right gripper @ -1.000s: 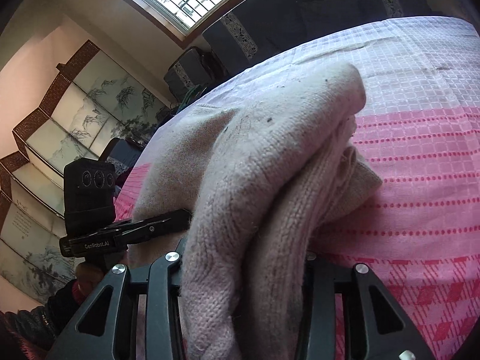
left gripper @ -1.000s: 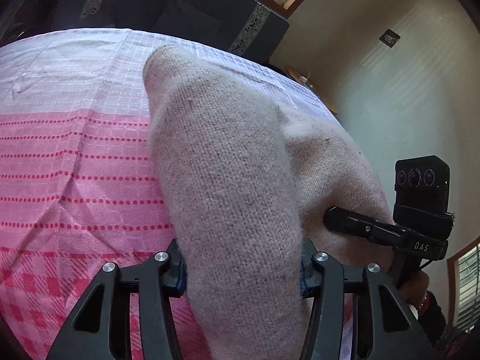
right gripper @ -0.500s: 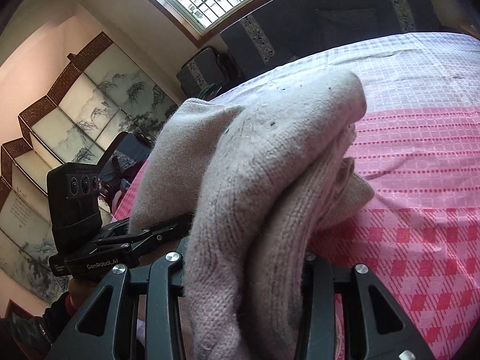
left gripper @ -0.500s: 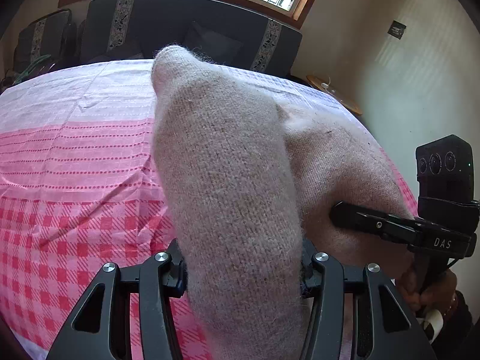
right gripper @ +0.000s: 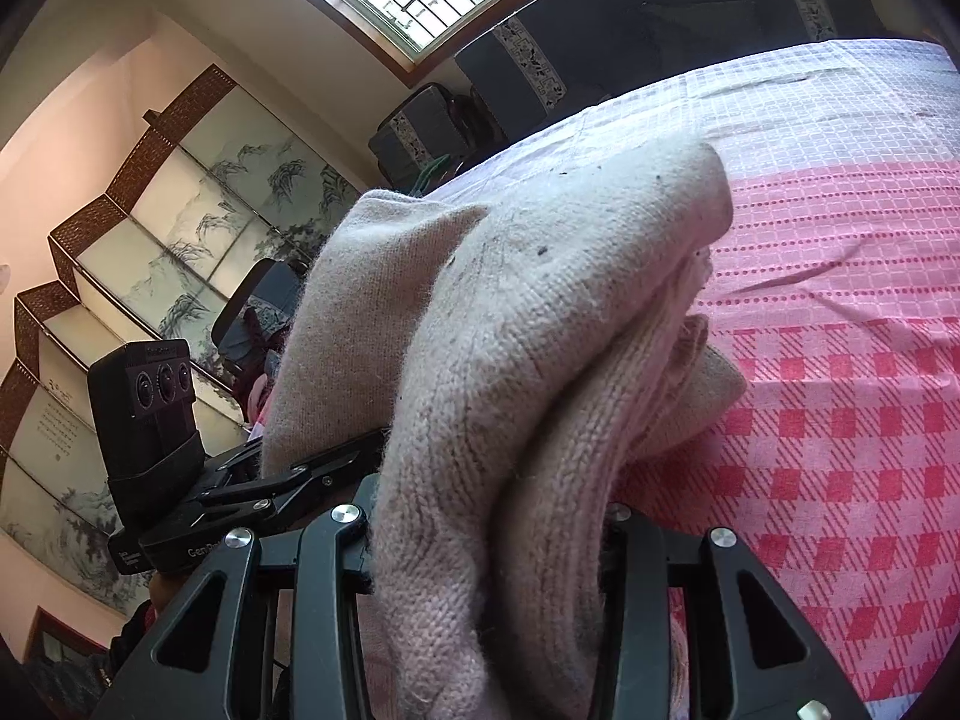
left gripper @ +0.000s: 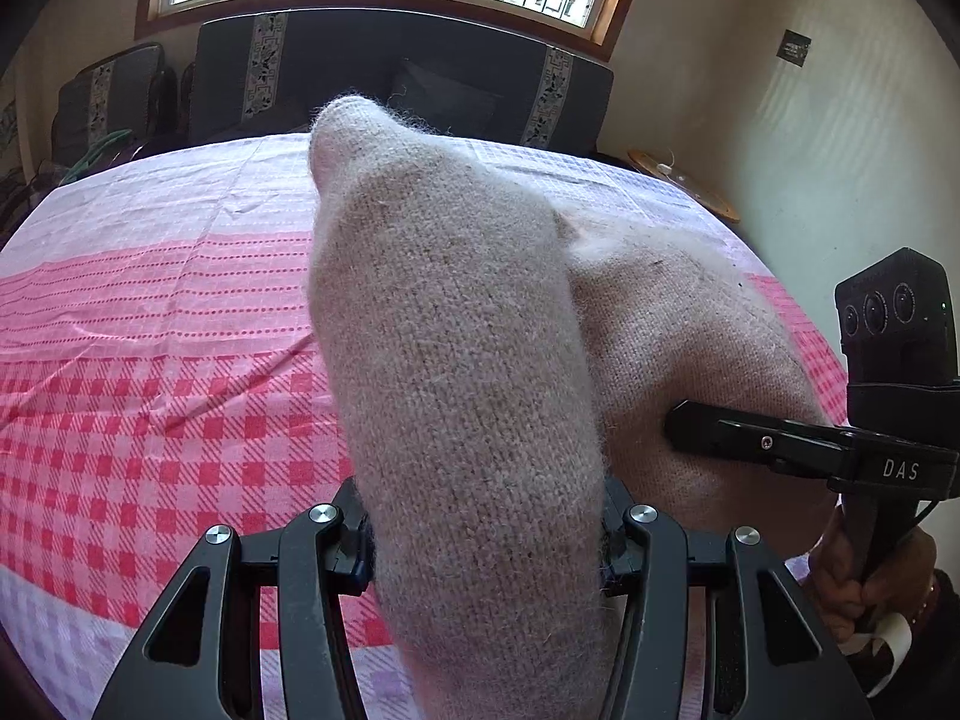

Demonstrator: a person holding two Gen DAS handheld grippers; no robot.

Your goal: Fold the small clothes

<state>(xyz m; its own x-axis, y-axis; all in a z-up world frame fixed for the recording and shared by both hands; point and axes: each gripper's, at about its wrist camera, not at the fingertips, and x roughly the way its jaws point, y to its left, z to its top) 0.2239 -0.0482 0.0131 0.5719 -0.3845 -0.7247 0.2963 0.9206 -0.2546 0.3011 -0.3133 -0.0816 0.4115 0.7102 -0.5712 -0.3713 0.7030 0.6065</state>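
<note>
Both grippers are clamped on one beige knit garment (left gripper: pixel 480 372), a thick, fuzzy woollen piece, and it hangs between them above the pink checked cloth (left gripper: pixel 150 360) that covers the counter. The left gripper (left gripper: pixel 486 540) pinches a rolled wad of the knit that bulges up and forward out of its jaws; the right gripper (right gripper: pixel 486 546) grips a bunch of several layers, with a loose fold (right gripper: pixel 708 384) drooping toward the cloth on its far side. In the left view the right gripper shows from the side, its finger (left gripper: pixel 738 432) pressed into the knit, and a hand (left gripper: pixel 864 576) grips its handle low in the corner. The garment looks lifted rather than laid out, so I judge the fold is mid-carry: the held edge is being brought over to be set down. To do this well, the two grippers should travel together at the same height, so the stretch of knit between them stays level and doesn't twist. Wool this bulky will slump and spring back, so it wants lowering until it rests flat on the cloth before either grip lets go, with the held edge lined up on the edge beneath. The drooping fold on the right could tuck under and leave a lump, so it needs to land clear. How much of the garment already lies on the cloth I cannot tell.
</note>
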